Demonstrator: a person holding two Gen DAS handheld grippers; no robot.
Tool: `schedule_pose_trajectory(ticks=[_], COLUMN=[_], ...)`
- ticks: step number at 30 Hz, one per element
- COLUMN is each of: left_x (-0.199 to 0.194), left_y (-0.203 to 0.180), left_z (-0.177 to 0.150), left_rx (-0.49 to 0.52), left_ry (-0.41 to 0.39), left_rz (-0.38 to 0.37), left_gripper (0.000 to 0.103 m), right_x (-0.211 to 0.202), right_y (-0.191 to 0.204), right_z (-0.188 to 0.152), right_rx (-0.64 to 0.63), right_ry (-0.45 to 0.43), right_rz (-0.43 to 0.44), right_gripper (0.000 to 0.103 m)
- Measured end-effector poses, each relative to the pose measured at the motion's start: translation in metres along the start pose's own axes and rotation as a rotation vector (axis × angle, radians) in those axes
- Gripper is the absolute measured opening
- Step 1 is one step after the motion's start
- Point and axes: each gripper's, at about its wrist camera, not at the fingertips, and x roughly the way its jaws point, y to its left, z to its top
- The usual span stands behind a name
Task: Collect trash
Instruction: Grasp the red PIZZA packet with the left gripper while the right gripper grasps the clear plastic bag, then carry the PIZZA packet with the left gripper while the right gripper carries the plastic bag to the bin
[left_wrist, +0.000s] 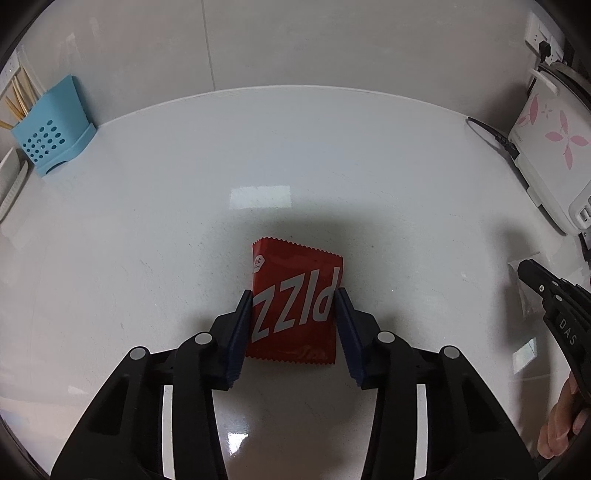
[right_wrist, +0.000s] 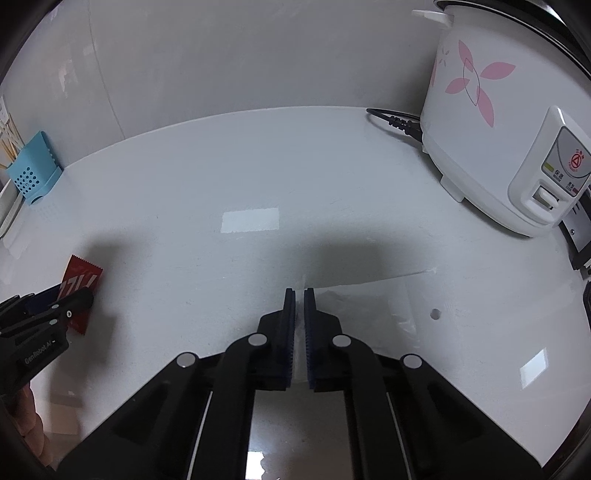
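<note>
Glossy white countertop (left_wrist: 295, 155); pale tiled wall (left_wrist: 295, 44)

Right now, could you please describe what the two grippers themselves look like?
Both are matte black plastic linkages with round silver pivot pins and white strips along the arms. The left gripper and right gripper each end in two dark blue ribbed pads. Seen from outside, the right one bears white letters "DAS", the left one "GenRobot.AI". A bare hand holds the right one; no cables show.

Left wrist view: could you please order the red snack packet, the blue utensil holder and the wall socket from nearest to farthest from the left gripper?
From the left gripper:
1. Red snack packet, between its fingers.
2. Blue utensil holder, far left, against the wall.
3. Wall socket, upper right, high on the wall.
</note>
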Motion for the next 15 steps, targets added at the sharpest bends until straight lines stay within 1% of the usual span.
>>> schedule_pose_trajectory(ticks=[7, 15], left_x=[-0.009, -0.034], left_y=[-0.004, -0.003], left_z=[-0.003, -0.006], left_rx=[0.005, 0.02], left_ry=[-0.009, -0.038], left_rz=[-0.002, 0.001], left_gripper=[0.043, 0.043], right_x=[-0.011, -0.03], right_y=[-0.002, -0.011], right_z=[-0.004, -0.005], right_rx=[0.001, 0.014], right_ry=[-0.01, -0.027], right_rz=[0.004, 0.011], right_gripper=[0.001, 0.0])
